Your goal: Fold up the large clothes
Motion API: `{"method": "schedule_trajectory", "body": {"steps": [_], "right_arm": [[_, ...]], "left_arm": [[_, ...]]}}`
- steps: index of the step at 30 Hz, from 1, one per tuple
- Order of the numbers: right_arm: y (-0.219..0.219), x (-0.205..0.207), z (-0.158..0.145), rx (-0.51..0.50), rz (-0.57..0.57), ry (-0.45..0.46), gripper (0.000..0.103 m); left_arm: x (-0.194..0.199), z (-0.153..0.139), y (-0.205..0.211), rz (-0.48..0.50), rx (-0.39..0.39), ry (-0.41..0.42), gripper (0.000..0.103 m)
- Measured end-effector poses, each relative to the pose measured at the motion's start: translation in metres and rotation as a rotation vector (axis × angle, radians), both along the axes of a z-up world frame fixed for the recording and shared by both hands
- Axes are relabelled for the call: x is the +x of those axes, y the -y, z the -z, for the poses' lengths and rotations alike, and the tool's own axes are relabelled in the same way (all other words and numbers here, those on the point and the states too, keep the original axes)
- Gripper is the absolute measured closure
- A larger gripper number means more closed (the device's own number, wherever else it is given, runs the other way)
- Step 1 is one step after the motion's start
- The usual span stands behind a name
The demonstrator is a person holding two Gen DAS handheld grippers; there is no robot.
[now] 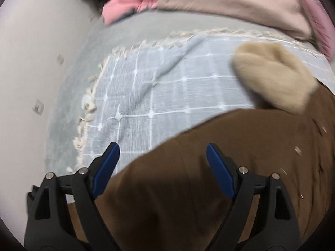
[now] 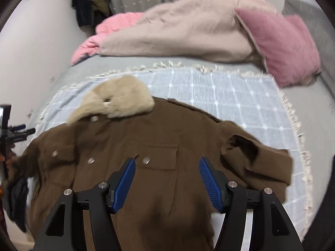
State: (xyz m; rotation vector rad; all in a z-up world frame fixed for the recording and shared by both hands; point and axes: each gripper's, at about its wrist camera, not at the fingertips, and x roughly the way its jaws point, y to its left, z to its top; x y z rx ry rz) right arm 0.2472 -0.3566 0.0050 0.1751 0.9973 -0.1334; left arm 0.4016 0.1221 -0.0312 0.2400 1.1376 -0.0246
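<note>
Brown coat (image 2: 146, 179): one. Heavy brown cloth, front side up, spread on the checked throw on the bed, collar toward the pillows. One cream fur collar (image 2: 117, 100) at its top edge. Four metal snap buttons visible down the front. One flap chest pocket (image 2: 161, 156). One sleeve (image 2: 257, 163) folded back across the body on the right of the right wrist view, its dark cuff opening facing up; the other sleeve runs off to the left edge, blurred.

Checked throw (image 1: 167, 87): one, pale blue with white grid lines and a cream fringe, lying under the coat.

Bed (image 1: 62, 108): one, grey sheet showing around the throw.

Blanket (image 2: 188, 33): one, beige and fleecy, bunched at the far side of the bed.

Pink cushion (image 2: 282, 48): one, leaning against the blanket.

Pink garment (image 2: 100, 35): one, crumpled beside the blanket.

Dark clothing (image 2: 90, 6): one clump against the wall, number of pieces unclear.

Left tongs (image 1: 162, 154): one pair, blue pads spread wide, nothing between them, above the coat's edge and the throw.

Right tongs (image 2: 166, 167): one pair, parted, empty, above the coat's chest.
</note>
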Motion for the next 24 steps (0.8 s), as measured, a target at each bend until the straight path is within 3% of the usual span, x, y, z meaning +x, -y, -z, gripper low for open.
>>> {"method": "schedule_trajectory", "body": {"steps": [3,8,14,15,18,19,21,22,24], "right_arm": [[0.013,0.029,0.03,0.033,0.034,-0.017,0.039],[0.03,0.062,0.068,0.017,0.07,-0.007,0.039],[0.045,0.081,0.107,0.11,0.169,0.005,0.039],[0.043,0.083,0.11,0.117,0.175,0.009,0.039],[0.035,0.089,0.11,0.128,0.178,0.037,0.039],[0.031,0.09,0.109,0.138,0.176,0.043,0.039],[0.022,0.093,0.107,0.155,0.162,0.048,0.038],[0.016,0.095,0.105,0.158,0.15,0.05,0.038],[0.005,0.097,0.101,0.155,0.125,0.062,0.038]], "left_arm": [[0.022,0.032,-0.014,-0.029,-0.123,-0.05,0.018],[0.025,0.078,-0.016,0.031,-0.288,-0.161,0.018],[0.001,0.081,-0.004,0.168,-0.391,-0.224,0.02],[-0.004,0.081,0.001,0.189,-0.38,-0.231,0.024],[-0.017,0.077,0.015,0.208,-0.286,-0.201,0.057],[-0.021,0.073,0.017,0.186,-0.253,-0.177,0.079],[-0.025,0.061,0.018,0.132,-0.226,-0.108,0.085],[-0.03,0.049,0.023,0.124,-0.175,-0.039,0.086],[-0.046,0.008,0.04,0.144,-0.02,0.213,0.087]]}}
